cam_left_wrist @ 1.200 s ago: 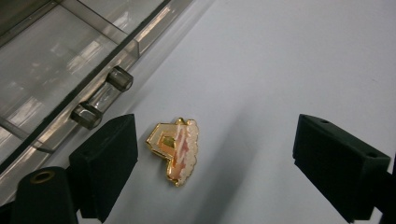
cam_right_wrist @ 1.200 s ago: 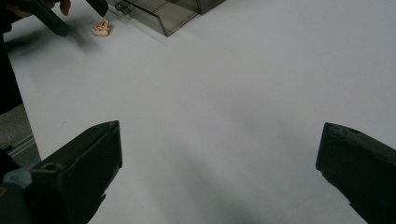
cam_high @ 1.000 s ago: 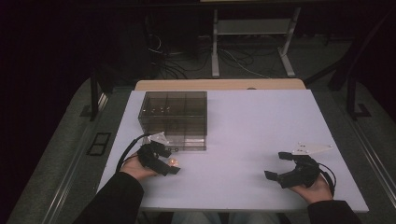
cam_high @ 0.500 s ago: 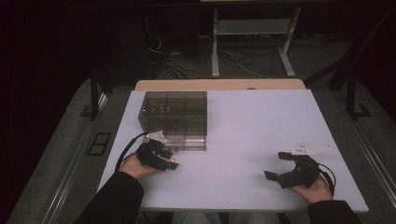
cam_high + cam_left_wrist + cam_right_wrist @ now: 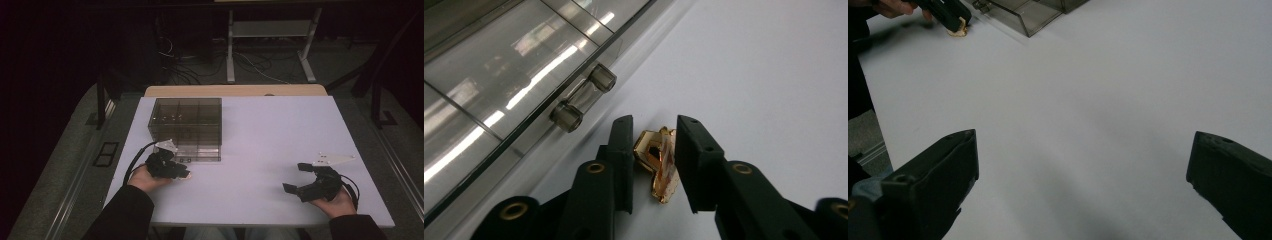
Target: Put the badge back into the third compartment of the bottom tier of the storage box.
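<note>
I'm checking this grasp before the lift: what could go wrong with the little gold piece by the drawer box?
1. The left hand-held gripper has just been closing on the gold piece, which stands on edge and tilted between the jaws; it could twist or pop out.
2. The jaws sit close to the drawer handle of the smoky plastic box; lifting carelessly could knock it.

The compartment box sits on the table, left of centre toward the far edge. Just in front of its near wall, the left gripper lies low on the table — a small clip between its 2 jaws, right beside the box's handle. Well apart, at the table's near right, rests the right gripper.
</note>
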The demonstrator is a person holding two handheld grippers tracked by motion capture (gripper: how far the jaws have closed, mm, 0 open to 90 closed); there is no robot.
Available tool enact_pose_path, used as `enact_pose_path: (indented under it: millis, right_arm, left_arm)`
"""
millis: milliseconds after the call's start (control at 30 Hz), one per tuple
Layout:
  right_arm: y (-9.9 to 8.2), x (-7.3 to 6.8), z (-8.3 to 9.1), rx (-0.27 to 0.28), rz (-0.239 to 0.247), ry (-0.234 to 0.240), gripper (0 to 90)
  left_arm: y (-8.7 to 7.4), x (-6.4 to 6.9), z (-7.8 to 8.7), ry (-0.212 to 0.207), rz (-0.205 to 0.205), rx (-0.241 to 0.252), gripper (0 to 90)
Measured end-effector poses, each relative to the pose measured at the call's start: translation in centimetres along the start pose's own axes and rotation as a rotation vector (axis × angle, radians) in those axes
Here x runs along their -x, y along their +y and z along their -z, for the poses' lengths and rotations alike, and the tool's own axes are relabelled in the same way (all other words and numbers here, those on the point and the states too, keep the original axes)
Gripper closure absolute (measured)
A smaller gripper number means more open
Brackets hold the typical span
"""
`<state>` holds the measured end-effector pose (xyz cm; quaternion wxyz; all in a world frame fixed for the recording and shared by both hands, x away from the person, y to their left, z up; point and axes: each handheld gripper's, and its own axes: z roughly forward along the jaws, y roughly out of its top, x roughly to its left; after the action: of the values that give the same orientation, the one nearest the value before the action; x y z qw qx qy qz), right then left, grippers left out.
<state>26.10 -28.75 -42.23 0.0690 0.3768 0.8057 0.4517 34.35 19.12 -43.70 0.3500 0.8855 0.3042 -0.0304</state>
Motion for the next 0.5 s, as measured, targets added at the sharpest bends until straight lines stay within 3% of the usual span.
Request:
enact_pose_path:
  millis: [100,233,500]
  right_arm:
    - [0.0,0.0,0.0,0.002,-0.003,-0.002,0.0]
    - [0.0,0.0,-0.1,-0.005,-0.002,-0.001,0.0]
    - [0.0,0.1,-0.1,-0.004,-0.004,-0.003,0.0]
  left_arm:
    - [-0.3,-0.2,0.4,-0.034,0.027,0.042,80.9]
    - [-0.5,0.2,0.6,-0.007,0.023,0.052,82.4]
    - [-0.6,0.9,1.0,0.006,0.064,0.063,84.0]
